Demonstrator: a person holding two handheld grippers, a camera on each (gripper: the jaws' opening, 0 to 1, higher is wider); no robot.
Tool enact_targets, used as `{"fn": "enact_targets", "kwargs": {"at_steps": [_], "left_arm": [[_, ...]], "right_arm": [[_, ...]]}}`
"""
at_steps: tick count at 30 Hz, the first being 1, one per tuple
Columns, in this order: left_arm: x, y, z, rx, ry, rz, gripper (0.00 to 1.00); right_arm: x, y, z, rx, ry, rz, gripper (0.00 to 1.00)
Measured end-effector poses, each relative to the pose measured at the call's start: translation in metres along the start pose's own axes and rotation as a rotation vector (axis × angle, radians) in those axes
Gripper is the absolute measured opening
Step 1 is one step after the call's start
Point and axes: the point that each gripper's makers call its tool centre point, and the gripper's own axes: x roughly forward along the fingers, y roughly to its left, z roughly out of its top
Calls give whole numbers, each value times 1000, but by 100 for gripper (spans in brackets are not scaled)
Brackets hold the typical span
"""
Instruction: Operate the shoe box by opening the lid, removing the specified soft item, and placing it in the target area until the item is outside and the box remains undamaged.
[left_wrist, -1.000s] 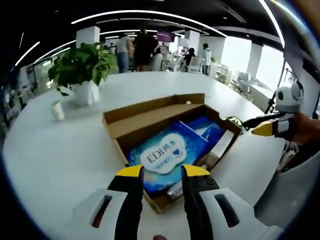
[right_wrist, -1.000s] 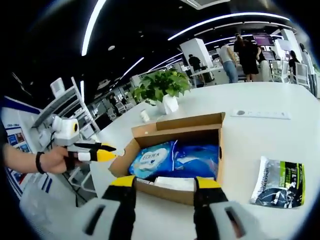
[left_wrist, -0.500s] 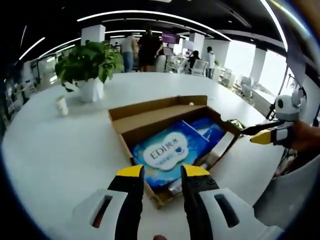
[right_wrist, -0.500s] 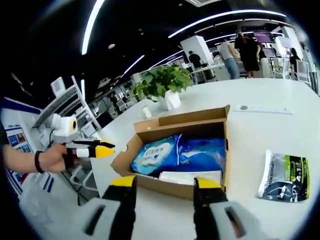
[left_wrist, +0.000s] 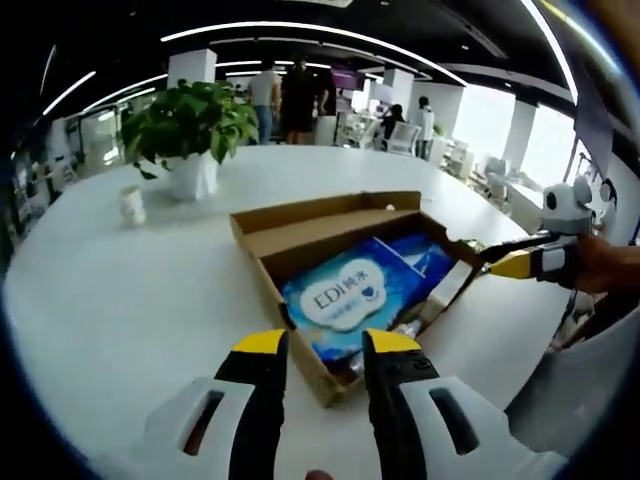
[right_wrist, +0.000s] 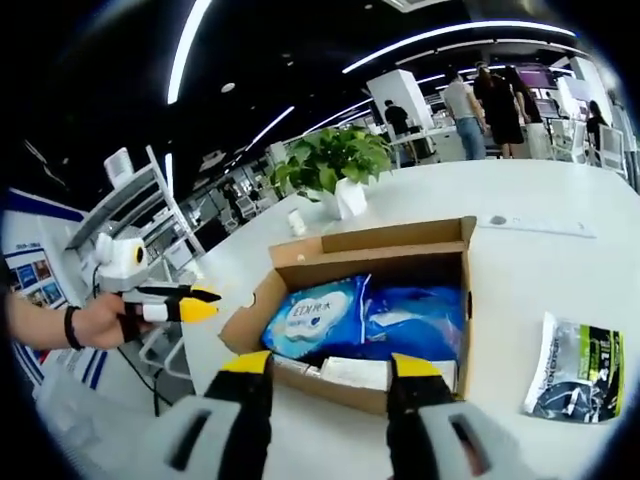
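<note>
An open cardboard shoe box lies on the white table, its lid folded back. Inside lies a blue soft wipes pack printed with "EDI", beside a white item and more blue packaging. My left gripper hovers open just in front of the box's near edge; in the right gripper view I see it held in a hand at the left. My right gripper is open over the box's near wall; in the left gripper view it comes in from the right.
A potted plant in a white pot and a small white cup stand beyond the box. A black-and-green packet lies on the table right of the box. A flat white strip lies farther back. People stand in the background.
Both views have shifted slightly closer to the box. The grippers stay open and the box contents have not moved.
</note>
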Motion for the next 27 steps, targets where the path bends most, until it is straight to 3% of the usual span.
{"fn": "enact_targets", "kwargs": {"at_steps": [27], "left_arm": [[1, 0, -1, 1, -4, -17, 30]], "right_arm": [[62, -10, 17, 15, 35, 22, 42]]}}
